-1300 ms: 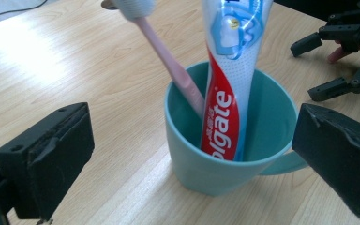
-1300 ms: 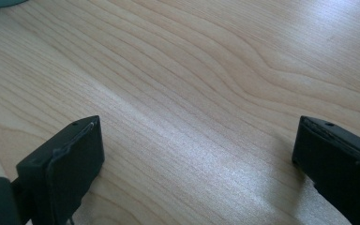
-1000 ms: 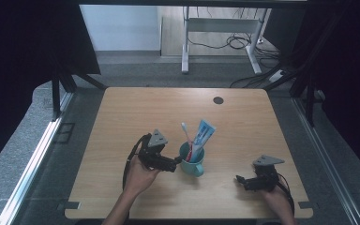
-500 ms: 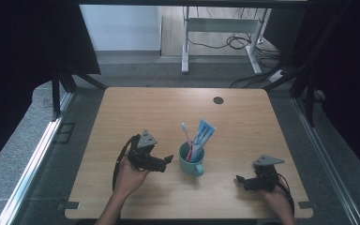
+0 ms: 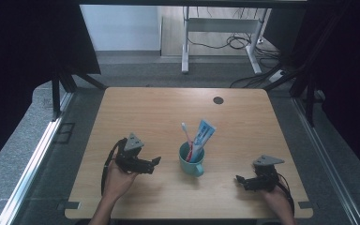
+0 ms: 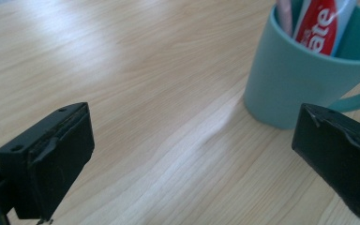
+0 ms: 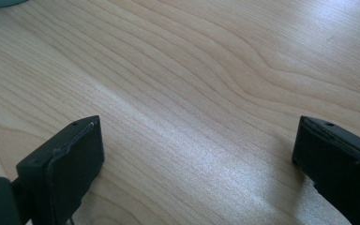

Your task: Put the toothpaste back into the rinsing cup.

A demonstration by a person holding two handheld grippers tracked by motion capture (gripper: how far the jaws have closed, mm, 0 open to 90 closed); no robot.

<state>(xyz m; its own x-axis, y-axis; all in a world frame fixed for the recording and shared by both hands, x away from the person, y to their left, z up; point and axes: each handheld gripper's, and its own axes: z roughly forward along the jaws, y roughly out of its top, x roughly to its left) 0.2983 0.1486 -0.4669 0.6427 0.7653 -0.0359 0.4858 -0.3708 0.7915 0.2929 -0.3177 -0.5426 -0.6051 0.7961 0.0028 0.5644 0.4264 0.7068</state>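
left gripper [image 5: 155, 161] has backed off from the teal mug [image 5: 191, 161], jaws wide, empty. right gripper [image 5: 239, 179] rests apart, also wide. toothbrush [image 5: 186, 134] and toothpaste [image 5: 203, 133] stand in mug, mid-table; loading looks finished.

Wooden table [image 5: 140, 112] with dark round hole [image 5: 218, 100]; metal desk frame [image 5: 225, 23] behind.

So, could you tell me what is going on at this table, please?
A person holds a gripper in each hand at a wooden table. A teal mug stands near the middle with a toothbrush and a toothpaste tube standing in it. The left gripper is open beside the mug, not touching it. The right gripper is open too, farther off near the table's front right, holding nothing.
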